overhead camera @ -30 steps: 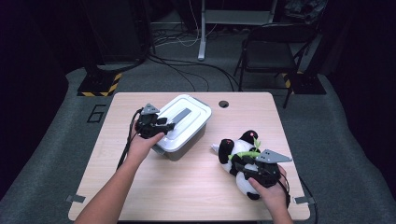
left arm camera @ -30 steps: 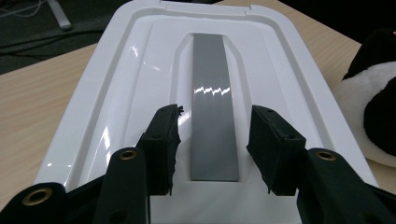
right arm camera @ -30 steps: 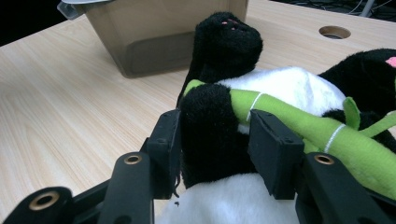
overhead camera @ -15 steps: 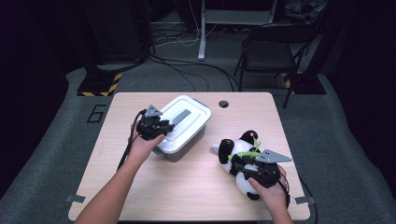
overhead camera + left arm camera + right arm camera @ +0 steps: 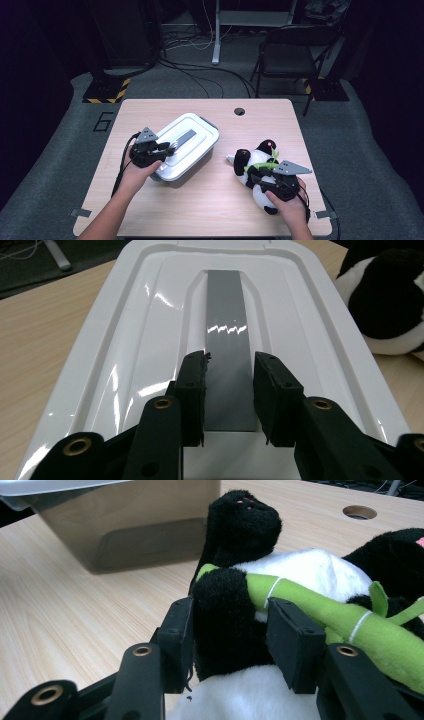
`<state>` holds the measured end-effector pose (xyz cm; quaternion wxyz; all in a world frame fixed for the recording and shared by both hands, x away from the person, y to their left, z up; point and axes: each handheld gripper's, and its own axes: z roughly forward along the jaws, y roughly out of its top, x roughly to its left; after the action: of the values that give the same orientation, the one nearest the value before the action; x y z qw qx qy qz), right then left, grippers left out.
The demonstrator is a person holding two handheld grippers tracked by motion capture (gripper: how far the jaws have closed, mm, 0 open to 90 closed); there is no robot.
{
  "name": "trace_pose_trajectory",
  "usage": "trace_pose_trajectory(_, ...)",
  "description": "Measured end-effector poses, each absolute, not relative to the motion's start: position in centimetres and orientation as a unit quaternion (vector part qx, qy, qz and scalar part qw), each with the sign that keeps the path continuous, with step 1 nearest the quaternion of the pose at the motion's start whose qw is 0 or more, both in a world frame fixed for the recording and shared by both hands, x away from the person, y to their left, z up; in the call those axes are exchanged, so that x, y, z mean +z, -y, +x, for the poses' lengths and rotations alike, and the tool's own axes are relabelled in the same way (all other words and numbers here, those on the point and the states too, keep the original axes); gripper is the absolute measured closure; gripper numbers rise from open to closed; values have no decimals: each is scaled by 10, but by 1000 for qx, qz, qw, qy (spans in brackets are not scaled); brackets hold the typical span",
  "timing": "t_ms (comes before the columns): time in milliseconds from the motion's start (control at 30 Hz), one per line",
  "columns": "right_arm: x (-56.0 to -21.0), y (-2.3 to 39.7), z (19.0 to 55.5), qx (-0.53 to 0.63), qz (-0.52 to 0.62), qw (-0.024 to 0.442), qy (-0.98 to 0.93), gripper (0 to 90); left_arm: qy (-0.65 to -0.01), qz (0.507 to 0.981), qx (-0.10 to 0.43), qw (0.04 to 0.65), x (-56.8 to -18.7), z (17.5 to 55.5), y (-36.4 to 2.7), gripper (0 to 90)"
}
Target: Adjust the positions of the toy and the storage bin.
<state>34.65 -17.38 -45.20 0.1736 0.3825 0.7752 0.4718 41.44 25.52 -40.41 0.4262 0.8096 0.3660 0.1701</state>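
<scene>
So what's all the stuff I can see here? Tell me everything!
Box: one, clear with a white lid, table's left half.
Handle: one, grey strip, along the lid's middle.
Panda toy: one, black and white, hugging a green stalk, table's right half.
Table: one, light wood, centre.
Chair: one, black, behind the table.
Left gripper: black, jaws on either side of the handle's near end.
Right gripper: black, clamped on the panda's black arm.

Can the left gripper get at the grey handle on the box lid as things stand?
Probably yes: the left gripper already straddles the grey handle on the white lid, with nothing between them.
</scene>
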Motion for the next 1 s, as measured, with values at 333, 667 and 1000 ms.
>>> trace_pose_trajectory(333, -452, 172, 346, 469, 382, 175, -776, 541, -358, 812, 166, 430, -405, 390, -262, 661)
trace_pose_trajectory(667, -453, 171, 345, 468, 382, 177, -777, 540, -356, 813, 146, 438, -405, 376, -267, 661)
trace_pose_trajectory(1000, -454, 169, 343, 466, 381, 182, -777, 531, -365, 804, 127, 451, -405, 376, -272, 659)
